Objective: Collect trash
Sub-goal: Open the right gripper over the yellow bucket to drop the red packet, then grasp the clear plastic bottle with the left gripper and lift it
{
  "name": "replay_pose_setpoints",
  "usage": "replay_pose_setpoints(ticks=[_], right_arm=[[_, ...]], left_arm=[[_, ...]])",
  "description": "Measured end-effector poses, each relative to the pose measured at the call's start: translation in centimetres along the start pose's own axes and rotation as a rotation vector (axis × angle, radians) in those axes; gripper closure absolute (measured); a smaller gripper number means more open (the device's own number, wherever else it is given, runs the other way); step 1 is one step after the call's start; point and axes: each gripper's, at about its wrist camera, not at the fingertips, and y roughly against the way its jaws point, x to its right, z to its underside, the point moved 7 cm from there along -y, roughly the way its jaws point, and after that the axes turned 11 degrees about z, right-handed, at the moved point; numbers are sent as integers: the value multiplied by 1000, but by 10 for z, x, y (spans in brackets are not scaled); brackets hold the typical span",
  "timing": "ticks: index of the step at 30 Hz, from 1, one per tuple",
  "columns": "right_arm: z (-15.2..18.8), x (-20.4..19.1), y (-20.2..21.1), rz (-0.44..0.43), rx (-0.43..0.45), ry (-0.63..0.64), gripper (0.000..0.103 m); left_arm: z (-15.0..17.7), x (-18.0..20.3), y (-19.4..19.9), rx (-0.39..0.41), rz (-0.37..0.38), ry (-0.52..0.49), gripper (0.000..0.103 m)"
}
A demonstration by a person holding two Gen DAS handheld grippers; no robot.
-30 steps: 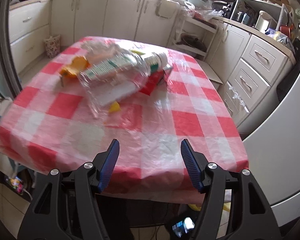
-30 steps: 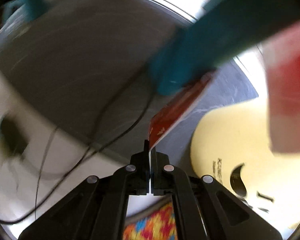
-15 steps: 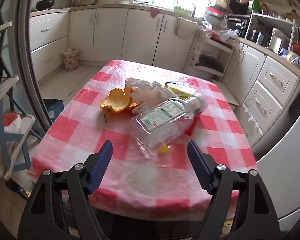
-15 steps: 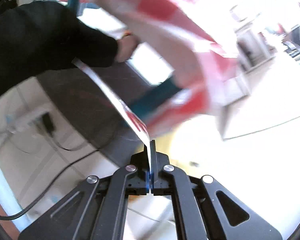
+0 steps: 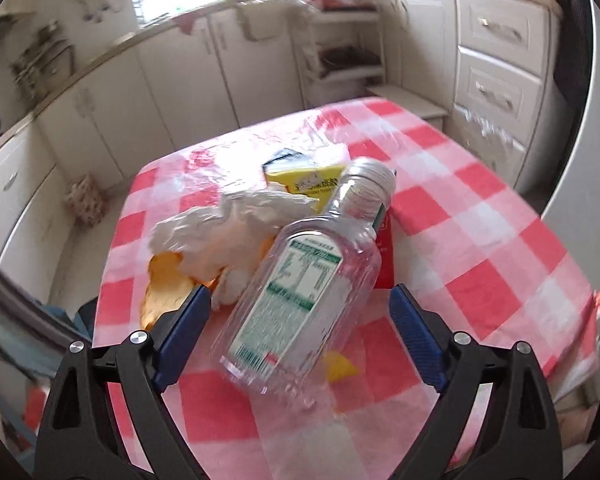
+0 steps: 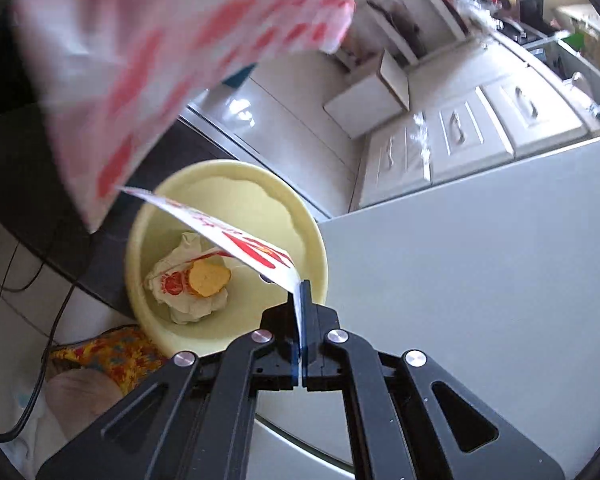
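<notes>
On the red-checked tablecloth (image 5: 480, 280) lies a heap of trash: a clear plastic bottle (image 5: 300, 292) with a green label, a crumpled white tissue (image 5: 236, 228), orange peel (image 5: 164, 284), a yellow carton (image 5: 312, 184) and a red packet (image 5: 384, 248). My left gripper (image 5: 300, 316) hovers over the bottle, its jaws opening wide either side without touching it. My right gripper (image 6: 303, 292) is shut on a flat red-and-white wrapper (image 6: 228, 236) above a pale yellow bin (image 6: 304, 224) holding a crumpled wrapper (image 6: 188, 284) and an orange piece (image 6: 209, 277).
The tablecloth's overhang (image 6: 160, 60) hangs over the bin's left side. A grey appliance top (image 6: 480, 260) stands right of the bin. Cables (image 6: 40, 320) run across the floor at left. White kitchen cabinets (image 5: 500, 64) stand behind and right of the table.
My left gripper moved in over the bottle, rolled, and its jaws widened. My right gripper rose with the wrapper from low under the table to above the yellow bin.
</notes>
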Motion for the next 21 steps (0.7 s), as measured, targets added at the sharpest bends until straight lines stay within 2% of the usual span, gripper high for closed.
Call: replay_pose_setpoints(ticks=[1, 2, 3, 4, 6, 10, 13, 18, 21], right_arm=[[-1, -4, -8, -15, -27, 2, 99], [-1, -6, -13, -25, -47, 0, 93], [2, -2, -11, -25, -50, -7, 63], [0, 0, -9, -27, -40, -15, 42], [-4, 3, -5, -29, -27, -23, 41], [-8, 14, 2, -42, -16, -72, 41], [-11, 24, 15, -51, 5, -123, 41], [-23, 41, 34, -68, 51, -215, 40], [-28, 45, 43, -76, 74, -243, 40]], left_arm=[[0, 1, -5, -16, 7, -3, 17], [1, 2, -9, -29, 9, 2, 18], [1, 3, -12, -43, -17, -2, 22], [2, 4, -13, -48, -30, -8, 31], [3, 8, -12, -49, -26, -4, 34], [7, 12, -2, -18, 18, 85, 42], [14, 13, 6, -3, 73, 164, 43], [32, 11, 18, 14, 123, 242, 45], [38, 20, 20, -10, 138, 208, 44]])
